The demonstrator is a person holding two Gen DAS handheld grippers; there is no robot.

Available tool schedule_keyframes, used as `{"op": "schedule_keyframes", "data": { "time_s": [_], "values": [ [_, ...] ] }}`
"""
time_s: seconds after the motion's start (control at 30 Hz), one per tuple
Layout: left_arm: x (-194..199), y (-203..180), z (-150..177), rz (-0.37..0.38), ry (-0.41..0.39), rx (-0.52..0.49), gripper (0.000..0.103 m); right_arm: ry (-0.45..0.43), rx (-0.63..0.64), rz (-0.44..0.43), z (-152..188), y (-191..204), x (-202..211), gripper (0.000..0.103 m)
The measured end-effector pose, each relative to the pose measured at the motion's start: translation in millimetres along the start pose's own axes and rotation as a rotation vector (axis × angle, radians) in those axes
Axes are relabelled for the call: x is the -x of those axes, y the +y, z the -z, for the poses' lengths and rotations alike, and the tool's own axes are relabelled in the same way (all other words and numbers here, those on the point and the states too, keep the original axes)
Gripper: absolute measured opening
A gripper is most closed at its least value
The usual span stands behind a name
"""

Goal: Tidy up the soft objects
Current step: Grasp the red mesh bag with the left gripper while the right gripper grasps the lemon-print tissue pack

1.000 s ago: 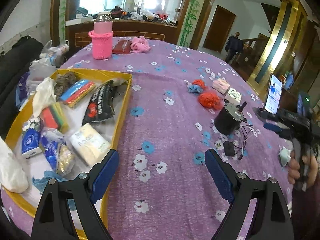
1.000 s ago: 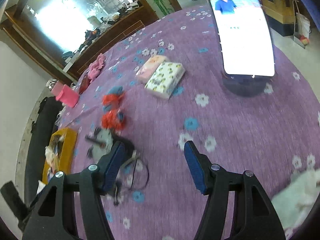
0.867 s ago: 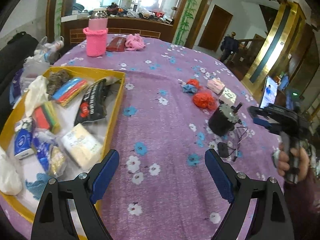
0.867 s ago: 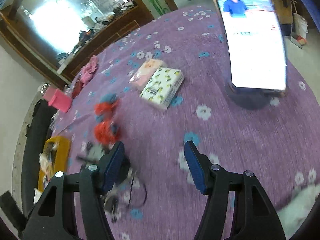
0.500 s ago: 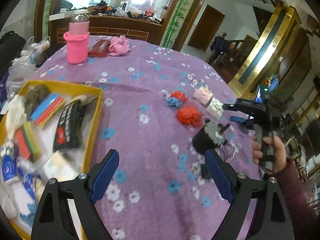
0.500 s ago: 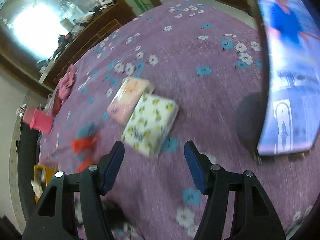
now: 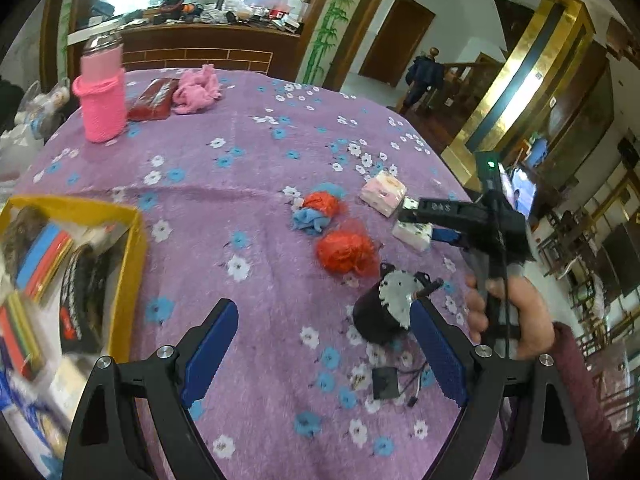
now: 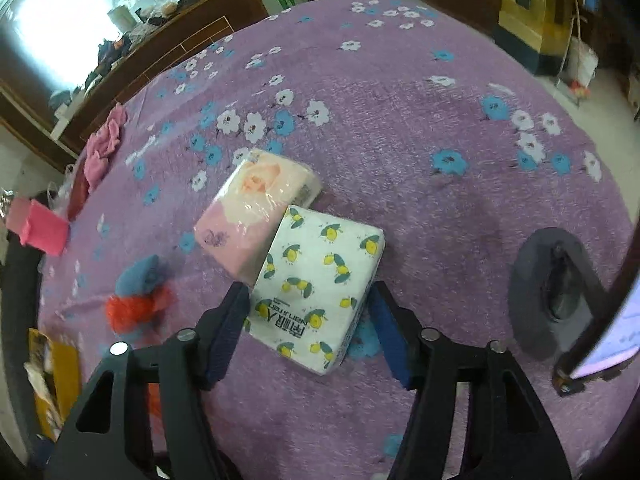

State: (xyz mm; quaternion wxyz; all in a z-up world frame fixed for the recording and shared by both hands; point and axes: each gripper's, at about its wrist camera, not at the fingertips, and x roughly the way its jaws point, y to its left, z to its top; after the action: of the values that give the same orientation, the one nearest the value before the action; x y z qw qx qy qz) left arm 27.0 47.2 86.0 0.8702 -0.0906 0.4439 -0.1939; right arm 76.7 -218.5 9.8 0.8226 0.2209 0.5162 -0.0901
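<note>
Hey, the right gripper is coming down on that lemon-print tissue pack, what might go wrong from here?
The pink tissue pack touches the lemon-print tissue pack, right beside one finger of the right gripper, so that finger may catch or drag it. The jaws, just closing, barely clear the pack's sides, and a small offset could push it away. Its glossy wrapper might also slip.

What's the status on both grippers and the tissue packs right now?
Left gripper open, empty. Right gripper closing, straddling the lemon-print tissue pack, no firm pinch visible. Pink tissue pack touching its far corner, may get nudged.
</note>
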Motion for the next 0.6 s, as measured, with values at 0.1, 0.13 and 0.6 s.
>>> {"op": "schedule_keyframes", "data": {
  "time_s": [0.1, 0.13, 0.6],
  "values": [
    [-18.9, -4.8, -10.8, -0.003, 0.026, -0.011, 0.088, -0.012, 0.013, 0.032, 7.9, -4.8, 7.4, 0.058],
    [-24.3, -4.7, -13.3, -0.004, 0.037, -0.008, 0.088, -0.015, 0.008, 0.036, 11.4, -7.7, 11.0, 0.058],
    [-144.8, 4.0, -61.2, 0.077, 0.204, 0.138, 0.086, -0.139, -0.044, -0.12, 54.9, -44.6, 40.2, 0.058]
  ]
}}
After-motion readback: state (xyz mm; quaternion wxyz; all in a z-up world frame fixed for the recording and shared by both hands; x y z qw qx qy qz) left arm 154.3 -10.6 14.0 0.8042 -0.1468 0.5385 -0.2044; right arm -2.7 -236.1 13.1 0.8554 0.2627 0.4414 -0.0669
